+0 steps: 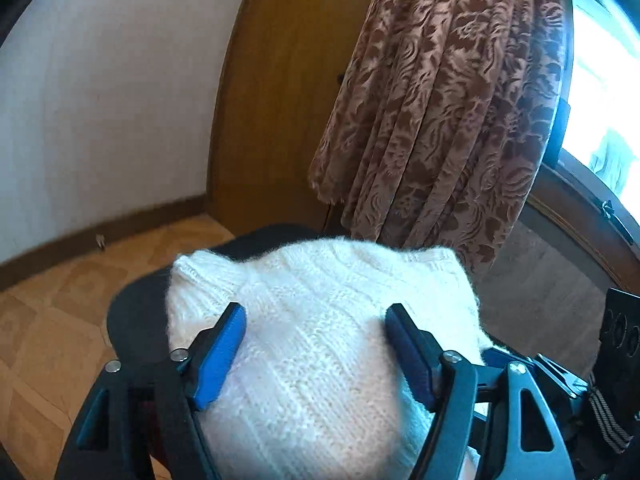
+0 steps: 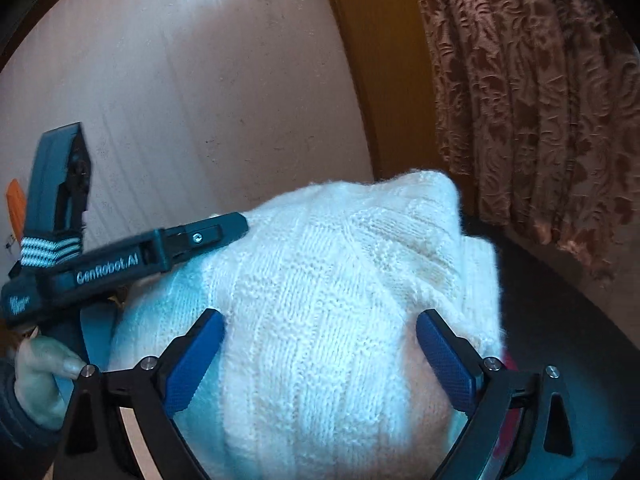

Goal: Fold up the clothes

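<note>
White knit sweater (image 1: 320, 344) sits bunched on a dark table (image 1: 132, 312); left gripper (image 1: 316, 328) and right gripper (image 2: 320, 332) both spread, gripping nothing. Next: pinch an edge to fold.

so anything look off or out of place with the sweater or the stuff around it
Nothing stands out. The white knit sweater lies bunched on a dark surface, no visible damage. Both the left gripper and right gripper are open over it, pads not pinching it. The patterned curtain hangs normally.

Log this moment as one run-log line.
task: fold clothes | left gripper: open over white sweater | right gripper: open over sweater | sweater: folded on dark surface
</note>
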The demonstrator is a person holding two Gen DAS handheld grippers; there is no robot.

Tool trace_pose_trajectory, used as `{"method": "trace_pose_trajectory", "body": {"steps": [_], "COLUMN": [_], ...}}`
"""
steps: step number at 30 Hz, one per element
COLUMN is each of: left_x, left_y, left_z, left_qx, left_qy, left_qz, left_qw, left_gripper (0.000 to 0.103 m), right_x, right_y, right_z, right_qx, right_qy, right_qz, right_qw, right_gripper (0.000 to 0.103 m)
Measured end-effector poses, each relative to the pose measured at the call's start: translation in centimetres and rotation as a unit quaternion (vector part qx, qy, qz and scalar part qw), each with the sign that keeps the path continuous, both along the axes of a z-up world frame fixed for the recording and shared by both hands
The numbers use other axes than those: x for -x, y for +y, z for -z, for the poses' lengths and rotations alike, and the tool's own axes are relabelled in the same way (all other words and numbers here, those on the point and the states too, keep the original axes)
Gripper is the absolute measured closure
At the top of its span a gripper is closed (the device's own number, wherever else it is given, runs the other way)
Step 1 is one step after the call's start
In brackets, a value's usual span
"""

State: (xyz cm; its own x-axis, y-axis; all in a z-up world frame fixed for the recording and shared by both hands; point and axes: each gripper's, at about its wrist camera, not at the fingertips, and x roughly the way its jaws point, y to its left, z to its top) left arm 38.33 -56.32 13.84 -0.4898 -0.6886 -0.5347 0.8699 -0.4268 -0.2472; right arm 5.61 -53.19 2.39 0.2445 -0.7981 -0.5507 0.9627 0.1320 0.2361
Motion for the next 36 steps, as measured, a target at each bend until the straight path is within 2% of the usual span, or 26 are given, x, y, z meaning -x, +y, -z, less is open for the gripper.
{"method": "trace_pose_trajectory", "body": {"steps": [6, 12, 14, 16, 19, 20, 21, 24, 25, 28, 29, 33, 36], "left_x": [-1.2, -1.4, -1.3, -1.6, -2.3, -2.7, -3.1, -3.1, -3.2, -3.9, -3.7, -2.5, -1.3], "left_y": [2.8, 8.7, 11.0, 13.3, 15.7, 16.7, 17.6, 19.8, 20.2, 20.8, 20.5, 20.9, 21.0], "left_z": [-2.7, -5.4, -5.8, -6.0, -5.9, -5.9, -6.0, -6.7, -6.8, -7.0, -6.9, -6.5, -5.8], "left_qx": [0.027, 0.069, 0.079, 0.078, 0.087, 0.096, 0.108, 0.148, 0.147, 0.127, 0.116, 0.11, 0.1], "left_qy": [-0.004, -0.078, -0.108, -0.11, -0.098, -0.09, -0.086, -0.138, -0.14, -0.107, -0.104, -0.115, -0.11], "left_qz": [-0.091, -0.184, -0.188, -0.174, -0.161, -0.153, -0.15, -0.197, -0.206, -0.203, -0.198, -0.188, -0.175], "left_qw": [0.9954, 0.9774, 0.973, 0.9755, 0.9782, 0.9796, 0.9791, 0.9593, 0.9572, 0.965, 0.9678, 0.9692, 0.9732], "left_gripper": [0.025, 0.025, 0.027, 0.027, 0.043, 0.053, 0.054, 0.055, 0.055, 0.053, 0.053, 0.053, 0.053], "right_x": [0.4, -0.6, -1.2, -1.8, -2.8, -3.1, -3.5, -4.4, -4.9, -6.1, -6.4, -7.1, -7.2], "right_y": [5.0, 8.5, 9.3, 10.3, 11.7, 12.2, 12.7, 14.2, 14.5, 15.5, 15.9, 16.8, 17.2], "right_z": [-2.0, -3.8, -3.9, -3.9, -3.8, -3.6, -3.6, -3.4, -3.5, -4.0, -4.3, -4.7, -4.7], "right_qx": [0.025, 0.016, 0.012, 0.01, 0.011, 0.011, 0.016, 0.029, 0.031, 0.045, 0.053, 0.065, 0.065], "right_qy": [0.018, 0.041, 0.048, 0.053, 0.06, 0.062, 0.066, 0.084, 0.095, 0.114, 0.119, 0.122, 0.12], "right_qz": [0.038, 0.081, 0.091, 0.096, 0.086, 0.077, 0.069, 0.05, 0.043, 0.022, 0.018, 0.01, 0.01], "right_qw": [0.999, 0.996, 0.995, 0.994, 0.994, 0.995, 0.995, 0.995, 0.994, 0.992, 0.991, 0.99, 0.991], "right_gripper": [0.0, 0.0, 0.0, 0.0, 0.0, 0.0, 0.0, 0.0, 0.0, 0.0, 0.0, 0.0, 0.0]}}
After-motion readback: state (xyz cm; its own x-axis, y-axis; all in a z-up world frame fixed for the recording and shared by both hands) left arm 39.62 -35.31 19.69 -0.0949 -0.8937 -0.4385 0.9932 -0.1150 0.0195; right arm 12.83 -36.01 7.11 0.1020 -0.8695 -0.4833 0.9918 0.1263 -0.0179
